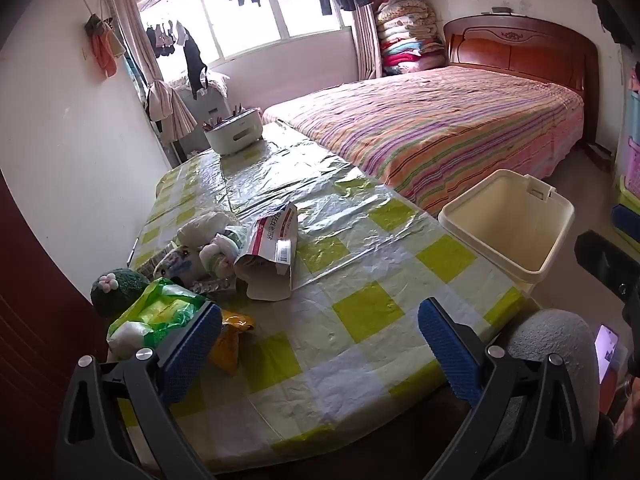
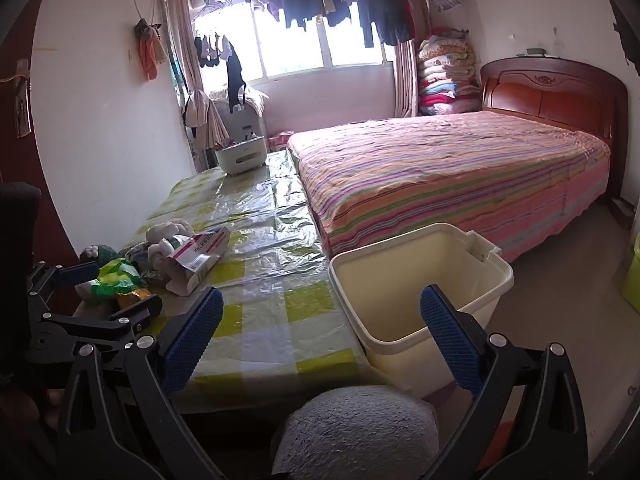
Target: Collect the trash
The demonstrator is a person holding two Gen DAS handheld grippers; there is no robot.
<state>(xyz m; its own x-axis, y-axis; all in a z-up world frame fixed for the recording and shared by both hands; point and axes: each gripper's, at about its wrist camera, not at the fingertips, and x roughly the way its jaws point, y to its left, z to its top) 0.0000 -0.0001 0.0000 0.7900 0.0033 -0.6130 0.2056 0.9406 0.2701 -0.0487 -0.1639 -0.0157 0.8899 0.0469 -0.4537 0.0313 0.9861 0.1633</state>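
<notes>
Both grippers, left (image 1: pixel 320 344) and right (image 2: pixel 322 340), fingers wide, empty; we risk snagging desk (image 1: pixel 360 312) plastic dragging box (image 1: pixel 268 256) toward bin (image 1: pixel 508 228)

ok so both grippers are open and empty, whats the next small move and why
Probably ease the left gripper forward and left onto the green wrapper: it is the nearest of the trash heaped on the table, nothing is held, and the bin stands empty beside the table.

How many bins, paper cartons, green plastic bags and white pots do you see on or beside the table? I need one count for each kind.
Cream bin: 1
Torn paper carton: 1
Green plastic bag: 1
White pot: 1
Total: 4
</notes>
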